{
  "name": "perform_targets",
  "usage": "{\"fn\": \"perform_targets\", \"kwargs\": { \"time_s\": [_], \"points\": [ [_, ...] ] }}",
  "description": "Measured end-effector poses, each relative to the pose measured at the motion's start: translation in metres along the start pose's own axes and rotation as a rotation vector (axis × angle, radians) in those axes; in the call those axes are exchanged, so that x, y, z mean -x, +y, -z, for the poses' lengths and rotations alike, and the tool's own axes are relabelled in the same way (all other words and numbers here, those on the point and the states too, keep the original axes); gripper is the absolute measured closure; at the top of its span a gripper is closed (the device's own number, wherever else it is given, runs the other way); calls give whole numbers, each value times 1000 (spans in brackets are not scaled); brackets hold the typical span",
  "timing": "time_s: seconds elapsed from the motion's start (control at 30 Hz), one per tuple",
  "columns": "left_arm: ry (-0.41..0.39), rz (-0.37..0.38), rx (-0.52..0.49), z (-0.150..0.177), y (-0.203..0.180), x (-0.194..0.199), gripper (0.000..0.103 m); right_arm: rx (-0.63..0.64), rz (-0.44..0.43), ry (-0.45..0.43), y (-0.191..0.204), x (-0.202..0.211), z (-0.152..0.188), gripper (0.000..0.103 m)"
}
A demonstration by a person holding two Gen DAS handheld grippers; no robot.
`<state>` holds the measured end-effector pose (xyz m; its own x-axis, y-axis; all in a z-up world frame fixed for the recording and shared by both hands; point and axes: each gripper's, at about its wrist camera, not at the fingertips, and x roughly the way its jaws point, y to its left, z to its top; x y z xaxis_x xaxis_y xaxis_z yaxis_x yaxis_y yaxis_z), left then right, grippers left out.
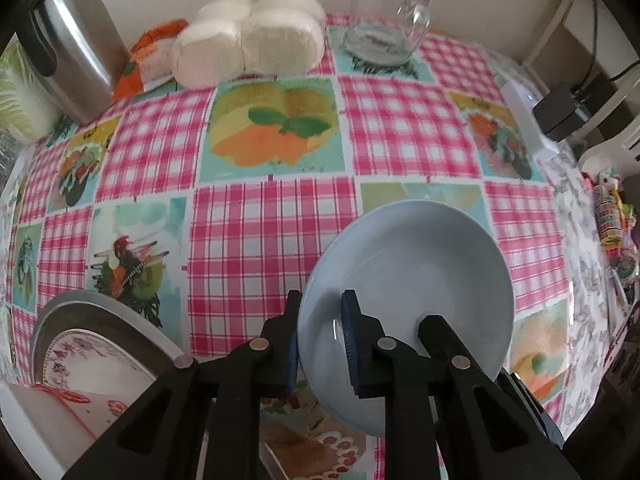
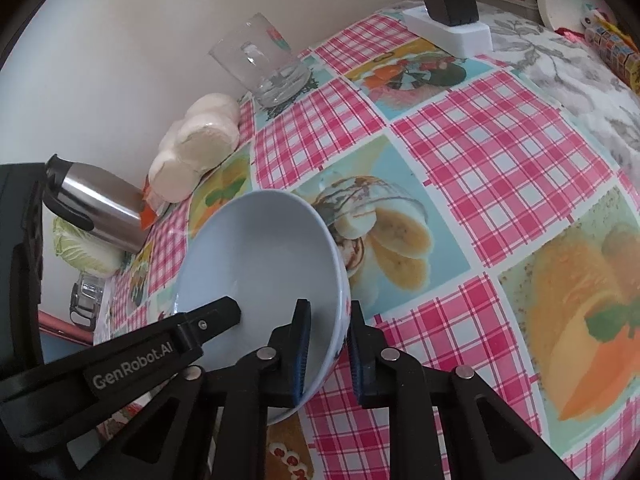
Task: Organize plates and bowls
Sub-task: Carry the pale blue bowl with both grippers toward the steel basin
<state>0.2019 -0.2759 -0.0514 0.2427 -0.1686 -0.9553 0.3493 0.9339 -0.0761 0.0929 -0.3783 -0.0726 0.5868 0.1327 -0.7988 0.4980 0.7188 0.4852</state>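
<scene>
A pale blue bowl hangs tilted over the checked tablecloth, held from two sides. My left gripper is shut on its left rim, one pad inside and one outside. In the right wrist view the same bowl has my right gripper shut on its right rim, where a red and blue pattern shows on the outer wall. One of the left gripper's fingers reaches into the bowl from the left. A floral plate lies in a metal dish at the lower left.
Along the back wall stand a drinking glass, a pack of white rolls, a steel flask and a cabbage. A white power strip with a black adapter lies at the far right. A red-patterned dish sits beside the metal one.
</scene>
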Motion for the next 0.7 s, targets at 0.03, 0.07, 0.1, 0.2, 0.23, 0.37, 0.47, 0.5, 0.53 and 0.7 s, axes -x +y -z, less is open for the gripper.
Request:
{"fn": "perform_targets", "kwargs": {
  "time_s": [0.03,0.07,0.1,0.2,0.23,0.37,0.47,0.5,0.53,0.7],
  "points": [
    [-12,13,2,0,1,6,83,4,-2,-5,1,2,0,84],
    [-25,26,4,0,3,13,83,10,-4,-13,3,6,-1,84],
    [-39,37,3,3,5,22,83,16,-4,-22,6,11,-1,84],
    [-78,62,6,7,9,42,83,45,-9,-56,15,29,-3,84],
    [-91,79,16,8,13,50,83,62,-6,-65,19,35,-3,84],
    [-150,136,70,17,34,82,83,115,-2,-94,38,58,-1,83],
    [-201,150,94,23,46,104,83,157,-16,-113,56,73,2,83],
    [-217,156,105,25,50,110,83,172,-21,-118,64,77,4,83],
    [-232,162,117,27,56,117,83,184,-26,-120,70,80,4,83],
    [-307,185,193,47,94,147,83,263,-62,-128,111,95,21,83]
  ]
}}
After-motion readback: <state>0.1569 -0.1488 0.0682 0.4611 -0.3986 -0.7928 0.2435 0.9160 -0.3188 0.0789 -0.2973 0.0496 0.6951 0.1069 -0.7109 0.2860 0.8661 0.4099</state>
